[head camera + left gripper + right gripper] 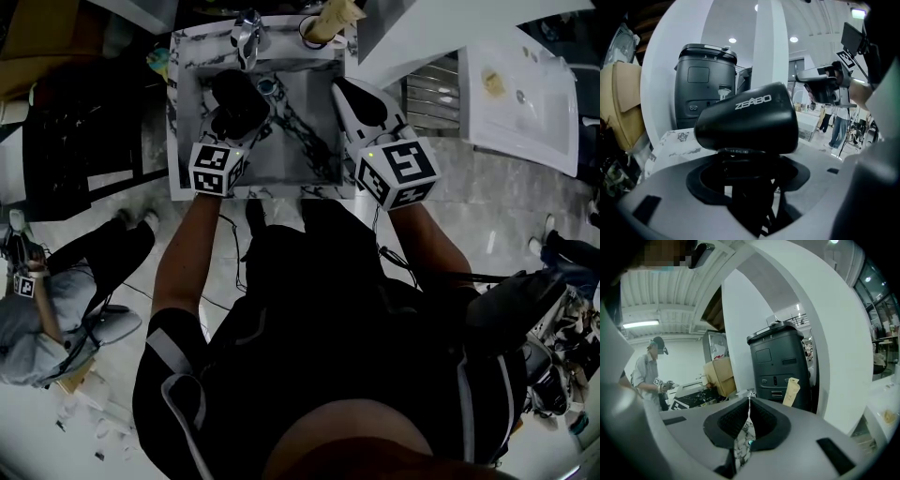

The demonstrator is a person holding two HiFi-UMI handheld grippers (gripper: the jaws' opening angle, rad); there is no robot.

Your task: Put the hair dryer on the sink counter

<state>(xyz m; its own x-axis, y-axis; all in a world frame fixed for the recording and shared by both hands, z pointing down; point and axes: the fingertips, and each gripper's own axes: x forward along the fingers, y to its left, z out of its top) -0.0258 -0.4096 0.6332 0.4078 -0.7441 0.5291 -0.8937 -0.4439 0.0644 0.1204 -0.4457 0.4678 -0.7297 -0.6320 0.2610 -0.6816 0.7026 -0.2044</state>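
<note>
A black hair dryer hangs over the basin of a marble sink counter. My left gripper is shut on it. In the left gripper view the dryer lies crosswise above the pads, which clamp its handle; my left gripper points a little downward. The dryer's dark cord trails across the basin. My right gripper hovers over the basin's right rim, its jaws together with nothing between them. In its own view the right gripper shows only a thin slit.
A chrome faucet and a cup with a tan tag stand at the counter's back edge. A tall black machine and a white arch stand behind. A white basin slab lies to the right. A person crouches at left.
</note>
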